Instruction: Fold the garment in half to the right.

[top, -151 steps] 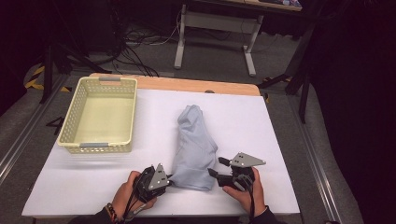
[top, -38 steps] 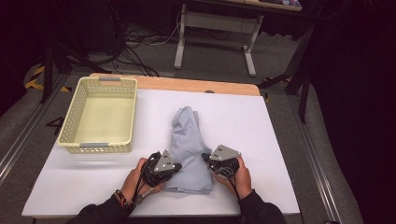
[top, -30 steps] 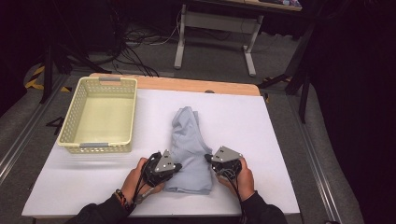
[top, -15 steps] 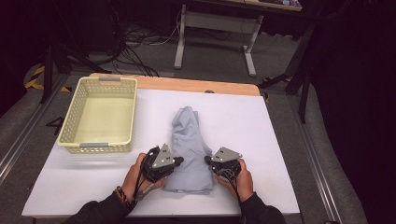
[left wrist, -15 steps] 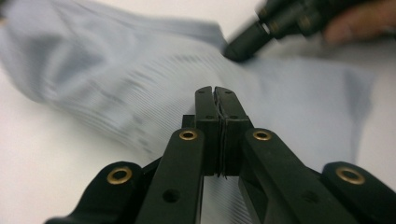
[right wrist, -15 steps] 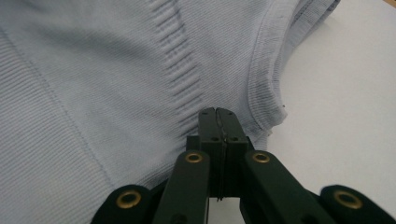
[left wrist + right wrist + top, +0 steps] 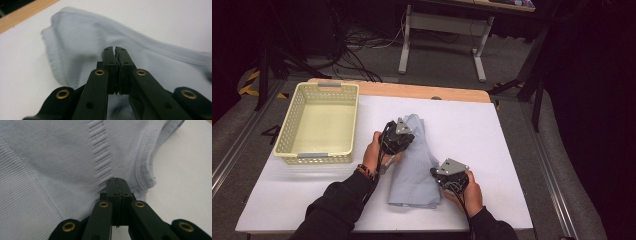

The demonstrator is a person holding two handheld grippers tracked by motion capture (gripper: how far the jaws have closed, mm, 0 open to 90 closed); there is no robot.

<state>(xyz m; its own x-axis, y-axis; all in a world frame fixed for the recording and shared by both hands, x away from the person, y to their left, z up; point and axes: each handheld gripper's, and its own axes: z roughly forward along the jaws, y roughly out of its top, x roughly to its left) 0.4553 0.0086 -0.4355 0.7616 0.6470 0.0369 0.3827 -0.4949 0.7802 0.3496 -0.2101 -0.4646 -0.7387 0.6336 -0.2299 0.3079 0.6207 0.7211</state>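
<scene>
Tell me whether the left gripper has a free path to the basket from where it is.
Probably yes. The left gripper hangs over the grey garment, and the basket stands open-topped just to its left with bare table between. The jaws look clamped on cloth, which would come along.

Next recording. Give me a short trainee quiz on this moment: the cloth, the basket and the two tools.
1. True or false: the pale yellow perforated plastic basket has something in it.
2. Which is nearer that basket, the left tool or the right tool?
3. The pale blue ribbed knit garment lies: A) in the basket; B) on the white table top; C) on the floor.

Key: 1 false, it is empty. 2 the left tool, over the garment's far end. 3 B.
</scene>
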